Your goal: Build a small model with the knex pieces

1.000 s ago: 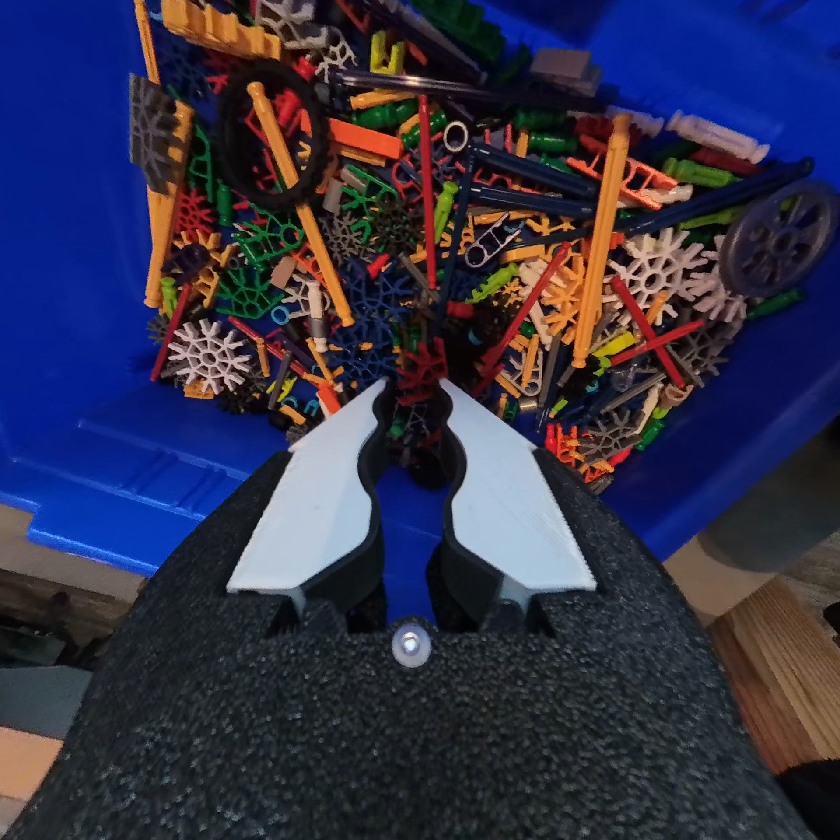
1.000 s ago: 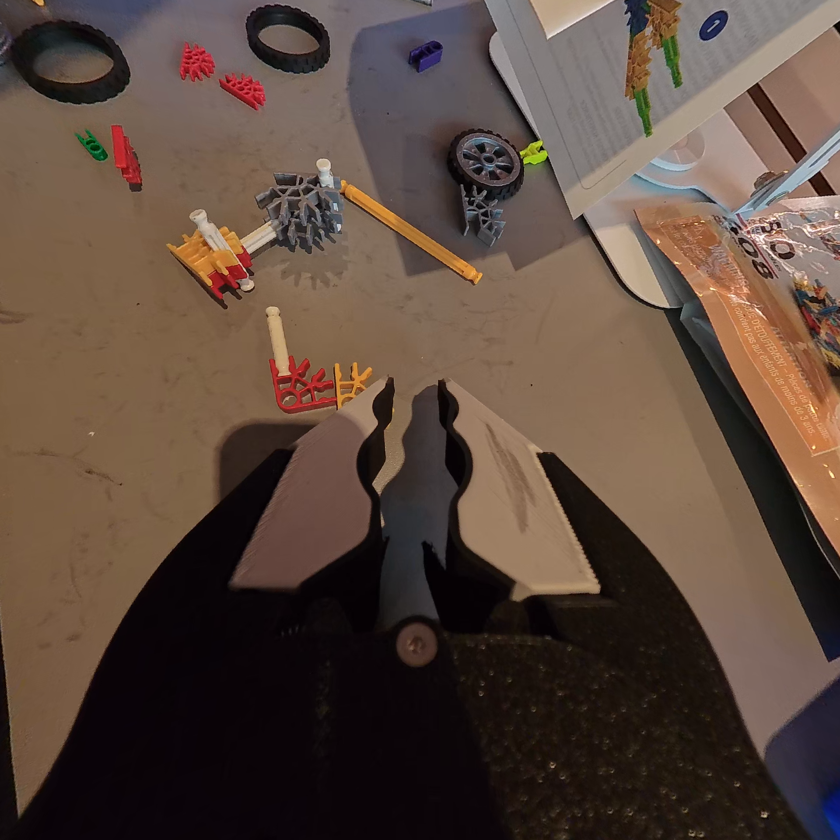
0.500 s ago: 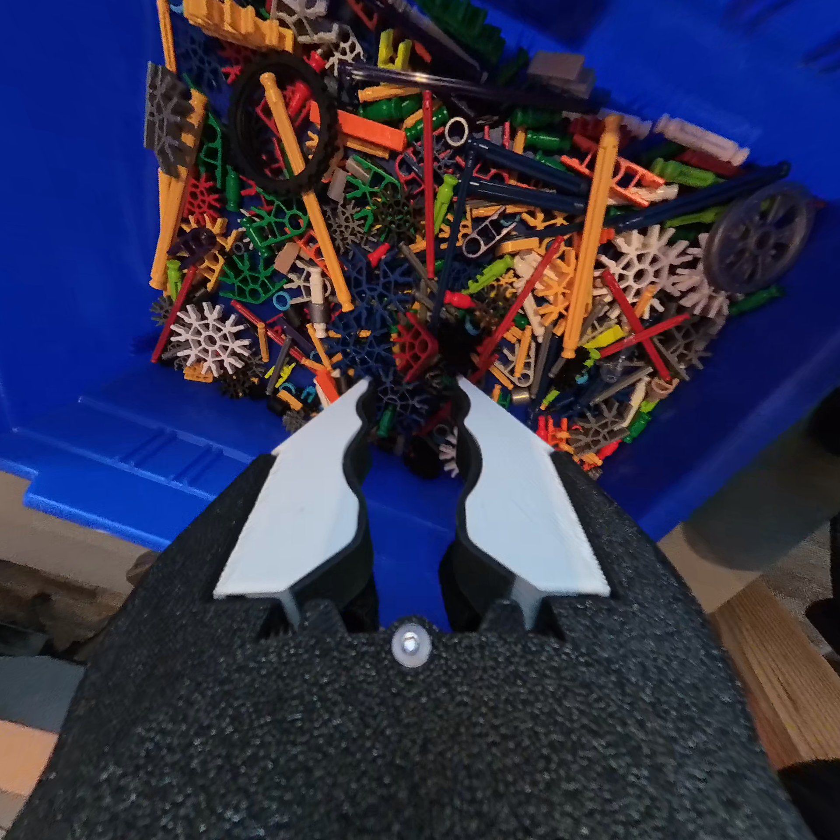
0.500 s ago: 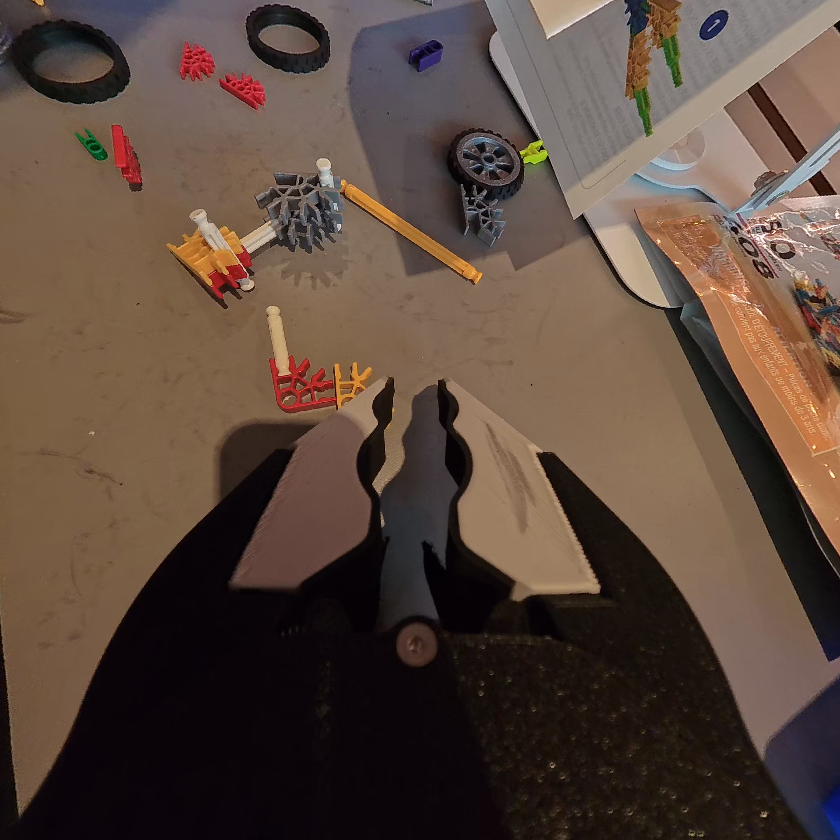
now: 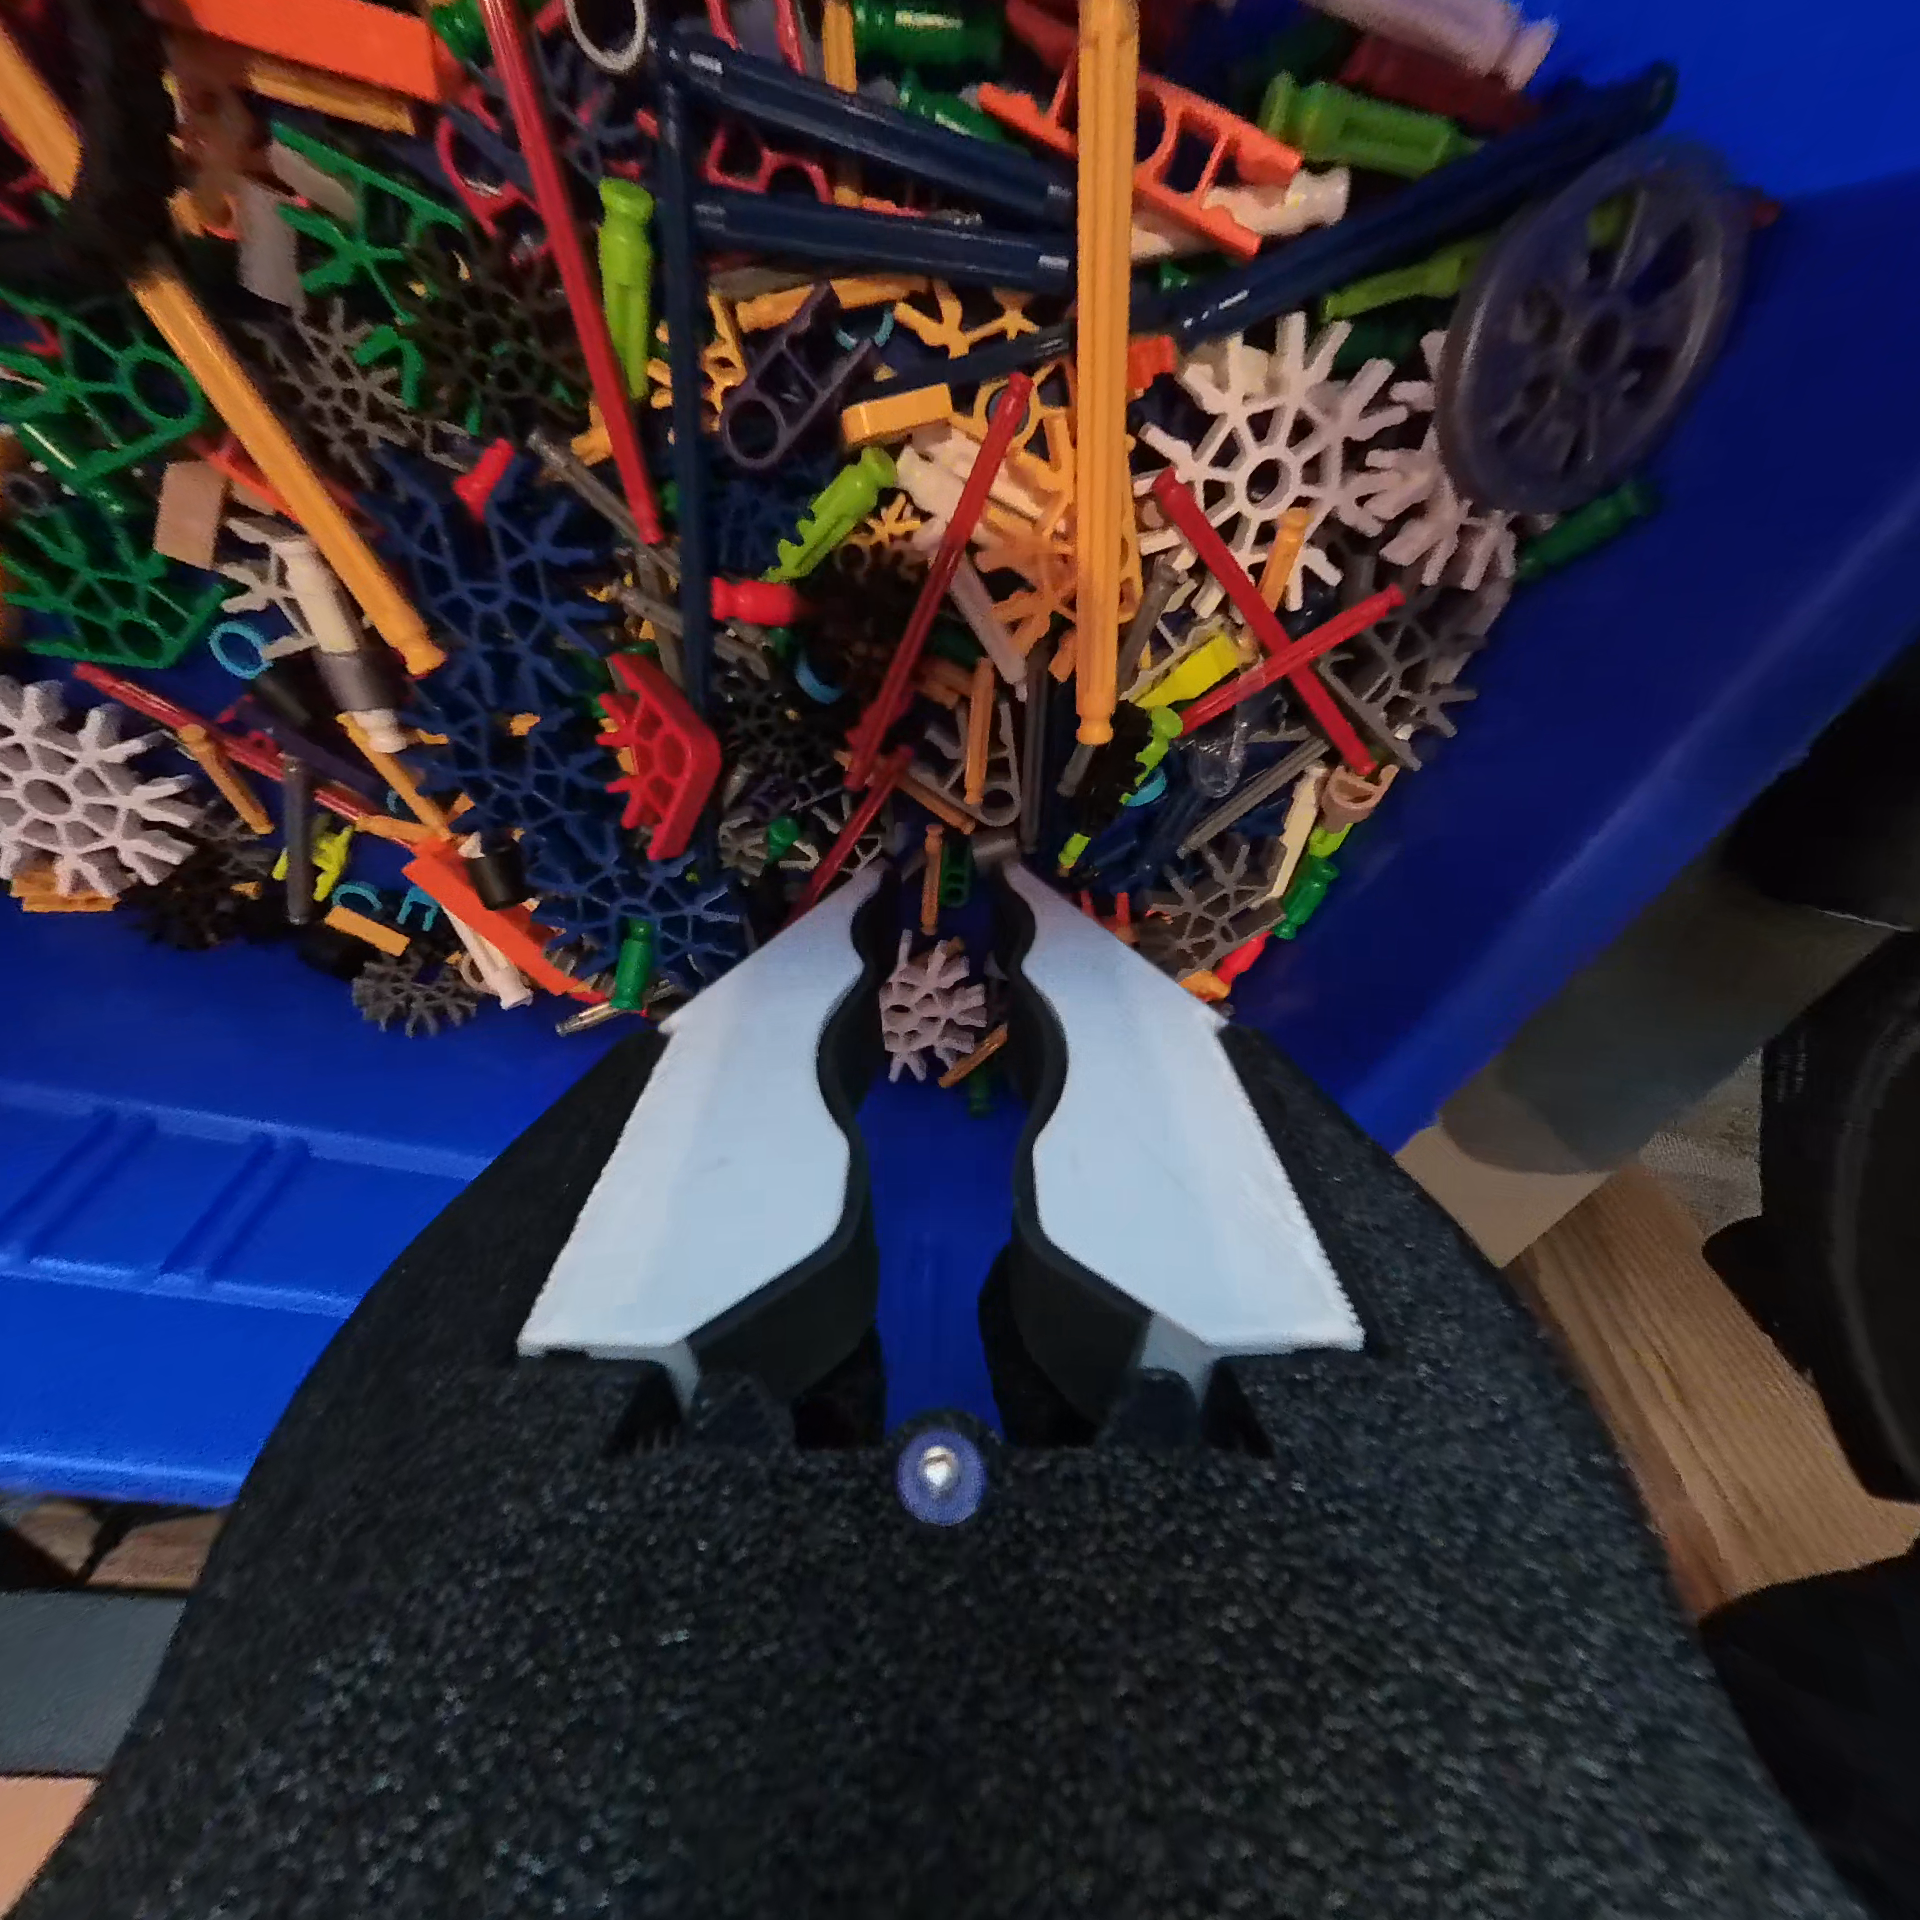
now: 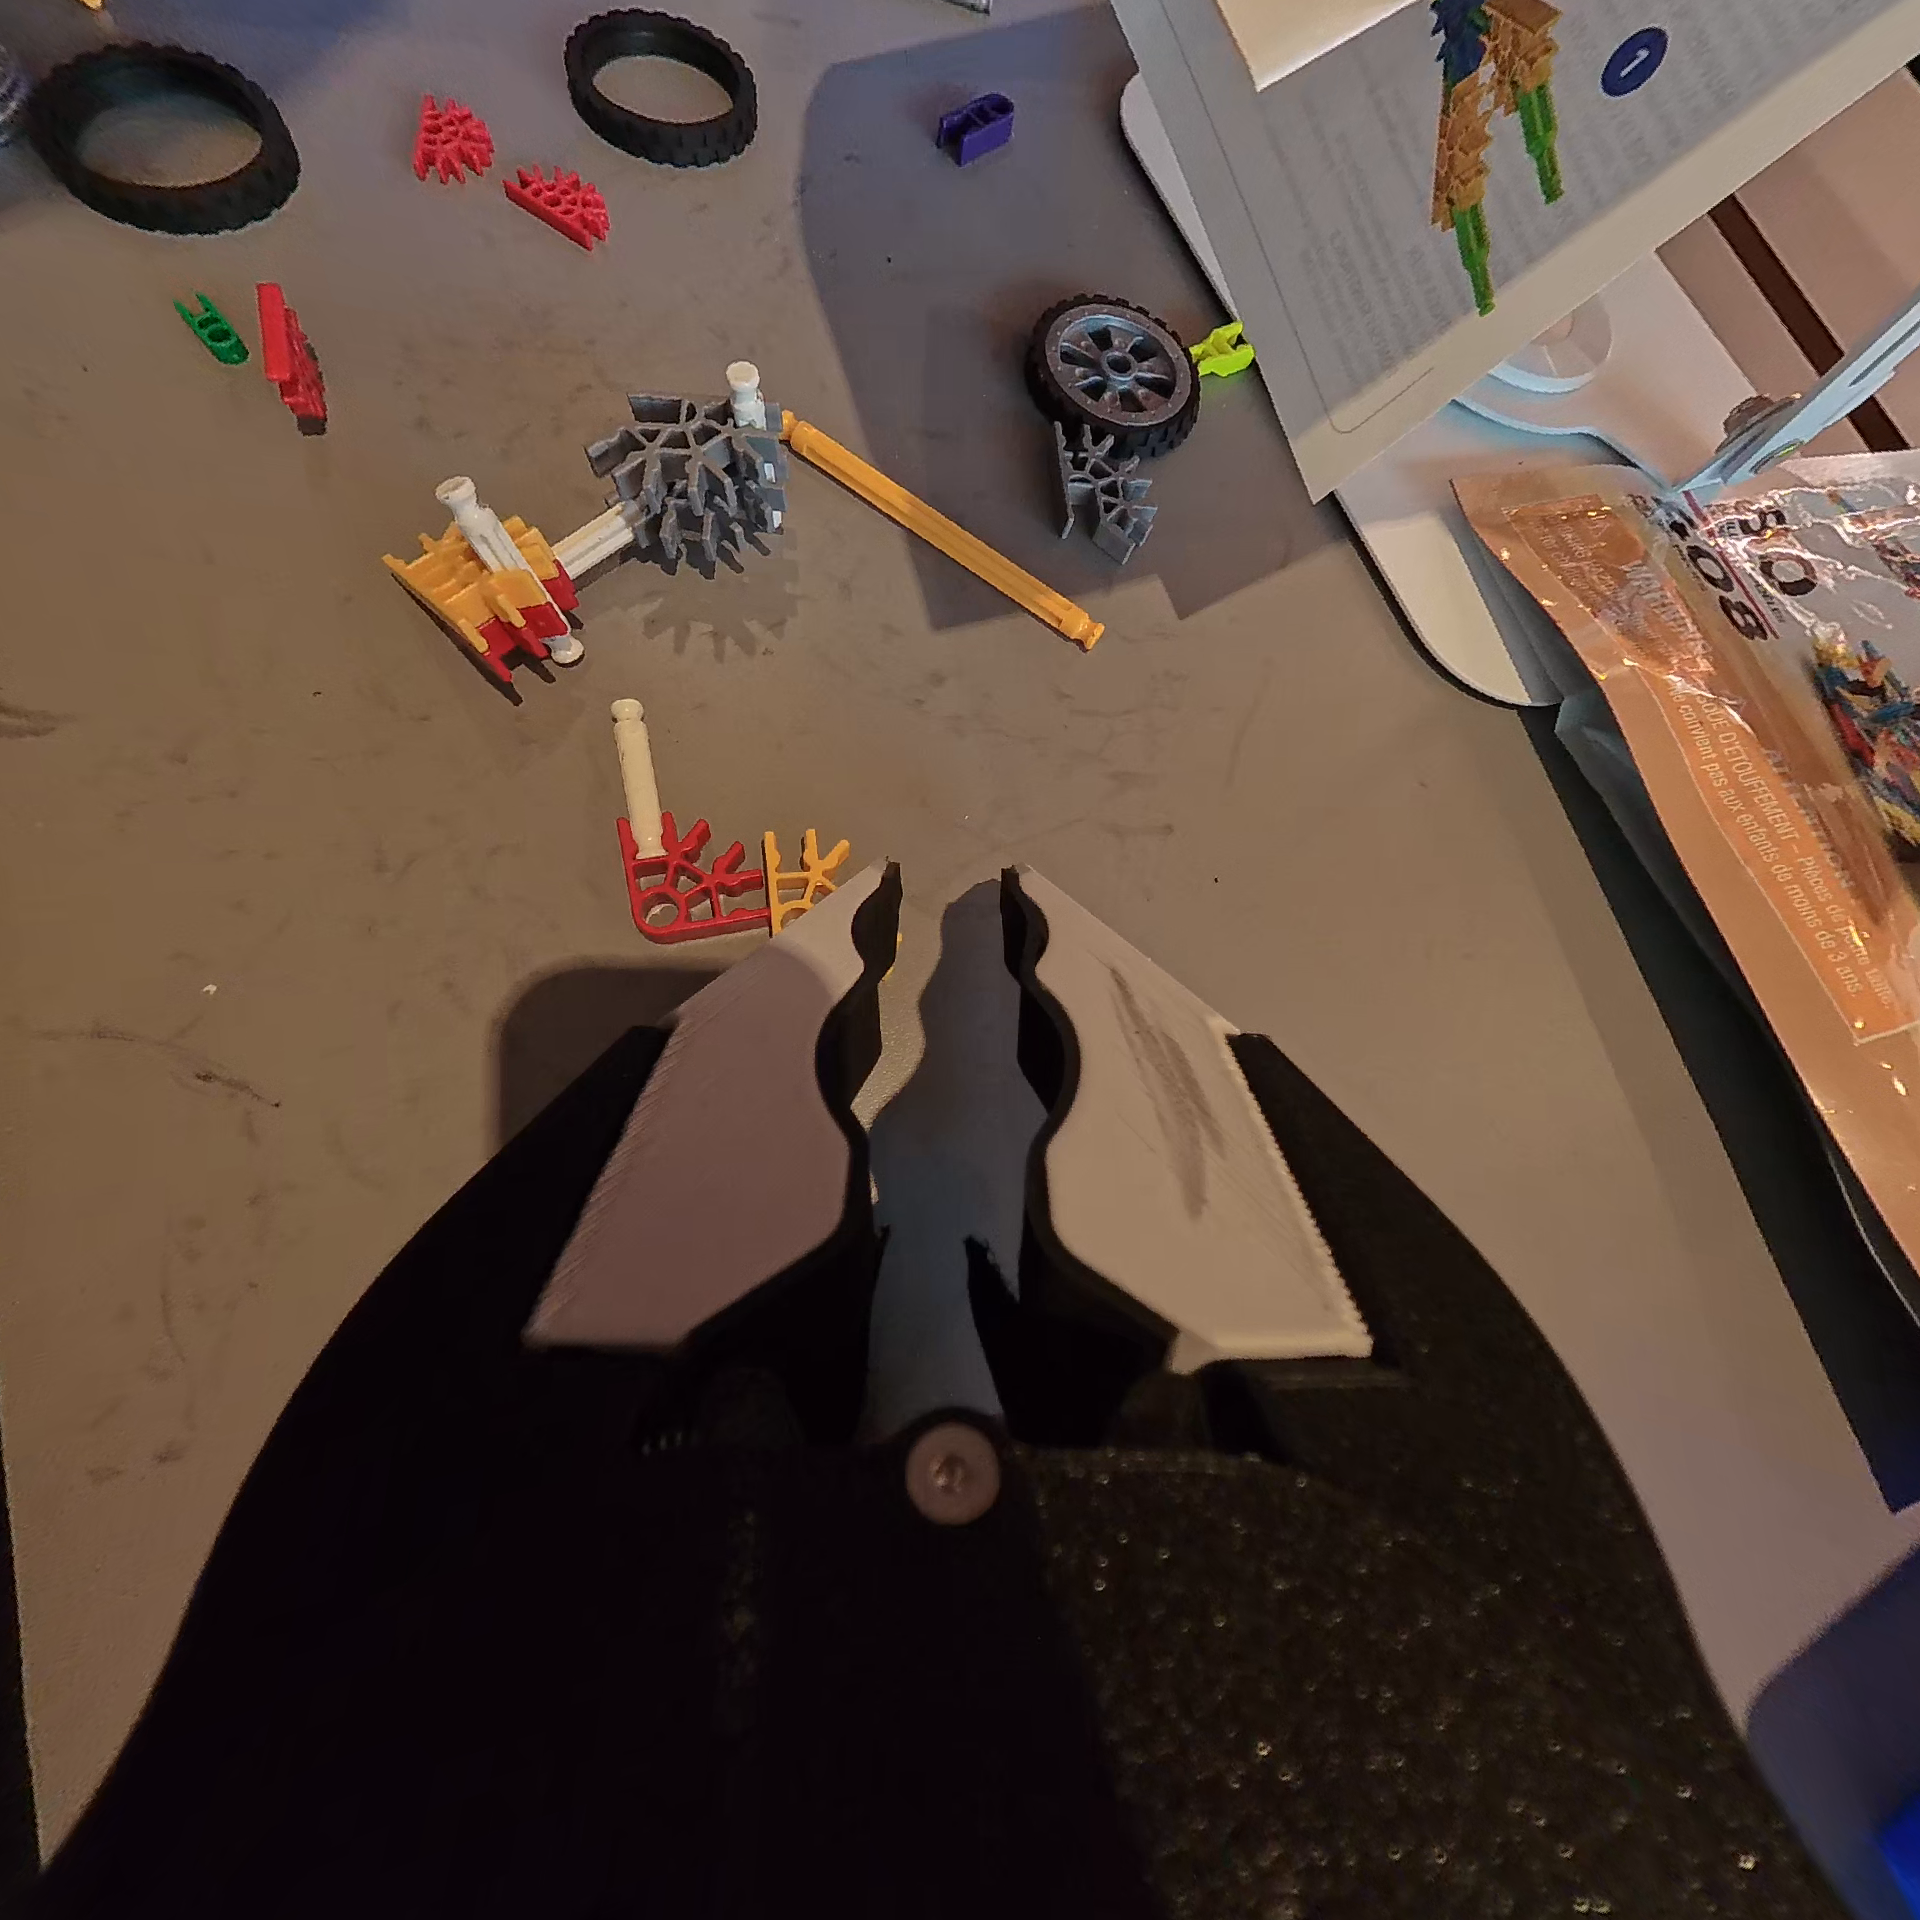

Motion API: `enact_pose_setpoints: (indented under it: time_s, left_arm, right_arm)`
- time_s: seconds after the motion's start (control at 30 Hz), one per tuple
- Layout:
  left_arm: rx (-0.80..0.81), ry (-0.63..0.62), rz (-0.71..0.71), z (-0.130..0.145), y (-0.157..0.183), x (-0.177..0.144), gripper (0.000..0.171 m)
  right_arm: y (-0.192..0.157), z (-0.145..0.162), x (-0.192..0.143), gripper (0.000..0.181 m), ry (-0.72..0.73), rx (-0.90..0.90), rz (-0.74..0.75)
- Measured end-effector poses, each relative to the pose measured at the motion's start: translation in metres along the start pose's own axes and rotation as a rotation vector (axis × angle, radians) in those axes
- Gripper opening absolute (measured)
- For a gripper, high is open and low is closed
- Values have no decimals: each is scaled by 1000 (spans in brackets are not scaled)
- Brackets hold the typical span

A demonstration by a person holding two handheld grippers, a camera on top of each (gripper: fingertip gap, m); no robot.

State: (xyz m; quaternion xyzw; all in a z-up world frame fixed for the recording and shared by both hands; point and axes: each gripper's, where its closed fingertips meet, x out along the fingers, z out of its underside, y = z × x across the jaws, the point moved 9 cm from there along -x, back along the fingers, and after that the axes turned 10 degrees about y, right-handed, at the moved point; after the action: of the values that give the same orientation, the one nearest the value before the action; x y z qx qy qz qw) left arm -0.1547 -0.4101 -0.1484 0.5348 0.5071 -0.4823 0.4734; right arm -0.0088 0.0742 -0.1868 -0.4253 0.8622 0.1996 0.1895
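Observation:
My left gripper [image 5: 943, 878] is open and empty, low inside a blue plastic bin [image 5: 229, 1174] heaped with building-toy rods and connectors. Its tips reach the near edge of the pile, by a small orange rod [image 5: 932, 878]. A pale snowflake connector [image 5: 930, 1006] lies between the fingers, and a red corner connector [image 5: 657, 750] sits to the left. My right gripper [image 6: 943, 883] is slightly open and empty above a grey tabletop [image 6: 1299, 831]. Its left fingertip is beside a joined red and yellow connector piece [image 6: 727, 894] with a white rod [image 6: 636, 774].
On the table: a grey-and-yellow assembly [image 6: 623, 520], a yellow rod [image 6: 935, 525], a wheel [image 6: 1117, 374] with a grey connector, two black tyres [image 6: 660, 88], red and green pieces [image 6: 291, 353], an instruction booklet [image 6: 1455, 208], a plastic parts bag [image 6: 1714, 727]. Wooden floor [image 5: 1662, 1382] lies right of the bin. Spacing between my two grippers at the tips: around 45 centimeters.
My left gripper has pushed forward and down into the bin, so the pile looks much closer, and its fingers stand a little wider than a second ago. The right gripper has not moved.

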Motion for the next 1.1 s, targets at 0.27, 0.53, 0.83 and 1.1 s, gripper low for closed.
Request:
enact_pose_setpoints:
  time_s: [0.27, 0.53, 0.83, 1.1]
  left_arm:
    - [-10, -70, 8, 7, -2, 5, 10]
    - [-17, -82, 18, 10, -2, 6, 9]
    - [-36, -55, 48, 12, 4, 3, 11]
    - [-87, -47, 43, 15, 1, 6, 6]
  right_arm:
    - [0, 0, 0, 19, 0, -1, 0]
    - [0, 0, 0, 19, 0, -2, 0]
    - [0, 0, 0, 19, 0, -1, -1]
    - [0, 0, 0, 19, 0, -2, -1]
